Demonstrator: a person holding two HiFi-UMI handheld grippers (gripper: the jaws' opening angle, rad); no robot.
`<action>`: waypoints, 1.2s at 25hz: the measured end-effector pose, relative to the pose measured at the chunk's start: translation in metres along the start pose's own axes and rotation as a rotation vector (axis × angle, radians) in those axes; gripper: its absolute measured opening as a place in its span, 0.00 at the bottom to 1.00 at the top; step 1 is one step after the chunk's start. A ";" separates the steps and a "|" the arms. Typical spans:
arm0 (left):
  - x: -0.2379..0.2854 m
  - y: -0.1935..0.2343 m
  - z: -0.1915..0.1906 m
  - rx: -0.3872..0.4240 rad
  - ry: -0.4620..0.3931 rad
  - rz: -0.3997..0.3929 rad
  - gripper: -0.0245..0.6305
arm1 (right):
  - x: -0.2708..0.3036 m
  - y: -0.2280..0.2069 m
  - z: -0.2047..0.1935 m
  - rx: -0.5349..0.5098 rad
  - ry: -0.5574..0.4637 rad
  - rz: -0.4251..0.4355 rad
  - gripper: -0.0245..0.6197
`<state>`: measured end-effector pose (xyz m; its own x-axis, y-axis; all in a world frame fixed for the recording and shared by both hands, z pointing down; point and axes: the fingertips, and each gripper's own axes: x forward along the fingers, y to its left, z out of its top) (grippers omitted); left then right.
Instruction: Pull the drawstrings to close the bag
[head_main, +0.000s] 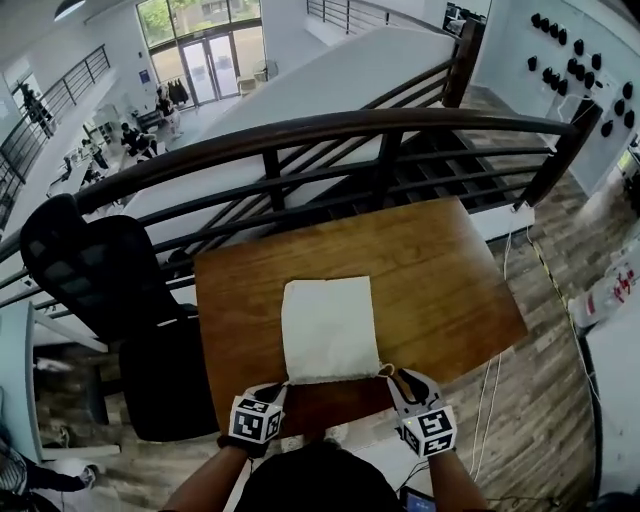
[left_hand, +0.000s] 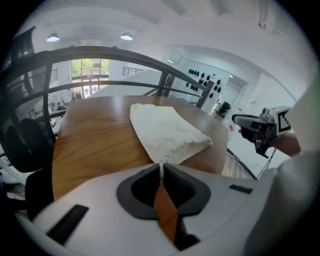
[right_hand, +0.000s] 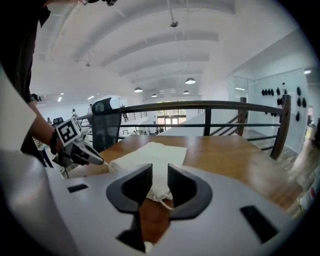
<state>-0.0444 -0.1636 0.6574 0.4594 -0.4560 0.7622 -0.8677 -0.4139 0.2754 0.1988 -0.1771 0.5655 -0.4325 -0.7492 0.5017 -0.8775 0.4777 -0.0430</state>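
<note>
A white cloth drawstring bag (head_main: 328, 325) lies flat in the middle of the wooden table (head_main: 440, 270), with its gathered mouth toward me. My left gripper (head_main: 283, 386) is at the mouth's left corner. In the left gripper view it (left_hand: 161, 167) is shut on a thin white drawstring (left_hand: 161, 165) that runs out of the bag (left_hand: 167, 132). My right gripper (head_main: 392, 374) is at the mouth's right corner. In the right gripper view a gap shows between its jaws (right_hand: 159, 175), and the bunched bag corner (right_hand: 159, 190) with a loop of string lies in that gap.
A dark curved railing (head_main: 380, 125) runs just beyond the table's far edge, with a drop to a lower floor behind it. A black office chair (head_main: 110, 290) stands close to the table's left side. Cables (head_main: 490, 400) lie on the wood floor at the right.
</note>
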 end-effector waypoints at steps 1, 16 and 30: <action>-0.003 0.004 -0.002 -0.006 -0.001 0.012 0.08 | 0.006 0.001 -0.005 -0.027 0.023 0.012 0.18; -0.015 0.025 -0.020 -0.081 0.006 0.113 0.08 | 0.069 0.016 -0.096 -0.497 0.408 0.243 0.28; -0.010 0.018 -0.022 -0.083 0.010 0.122 0.08 | 0.086 0.021 -0.109 -0.538 0.484 0.311 0.20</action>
<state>-0.0686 -0.1492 0.6681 0.3481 -0.4909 0.7986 -0.9298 -0.2893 0.2274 0.1653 -0.1815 0.7021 -0.3944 -0.3205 0.8613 -0.4564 0.8818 0.1191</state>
